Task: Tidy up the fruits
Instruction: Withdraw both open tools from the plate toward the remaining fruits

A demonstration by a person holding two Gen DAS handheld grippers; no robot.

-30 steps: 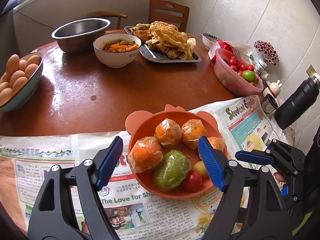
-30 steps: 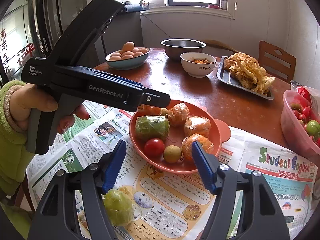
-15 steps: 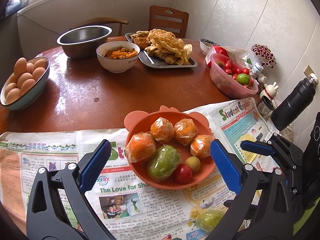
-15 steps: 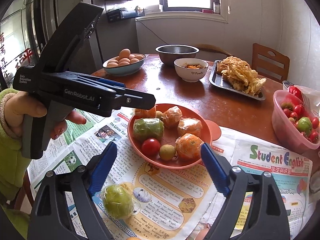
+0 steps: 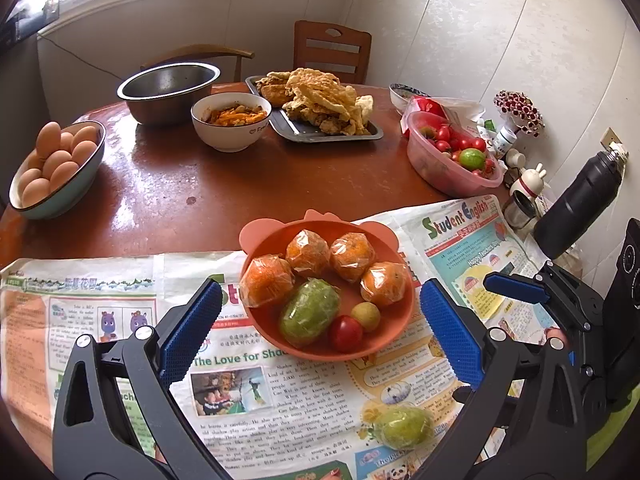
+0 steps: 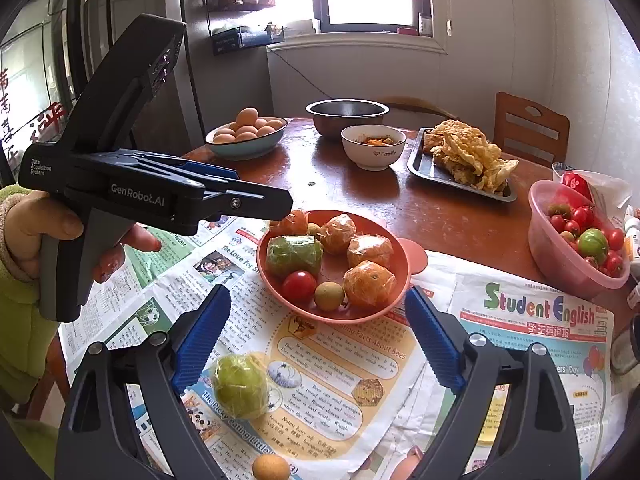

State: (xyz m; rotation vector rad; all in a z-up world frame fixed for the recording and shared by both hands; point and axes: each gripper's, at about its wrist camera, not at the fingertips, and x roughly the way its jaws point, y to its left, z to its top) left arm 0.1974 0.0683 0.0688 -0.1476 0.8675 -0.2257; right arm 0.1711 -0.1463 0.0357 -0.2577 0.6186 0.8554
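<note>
An orange bowl on the newspaper holds several wrapped oranges, a wrapped green fruit, a red tomato and a small yellow fruit. Another wrapped green fruit lies on the newspaper in front of the bowl. A small brown fruit lies nearer still. My left gripper is open and empty, raised in front of the bowl; it also shows in the right wrist view. My right gripper is open and empty, near the loose green fruit.
On the wooden table stand a bowl of eggs, a steel bowl, a white food bowl, a tray of fried food and a pink tub of tomatoes. A black bottle stands at the right.
Both grippers have pulled back and up from the bowl, and their jaws have opened wider. The loose green fruit has come into the left wrist view.
</note>
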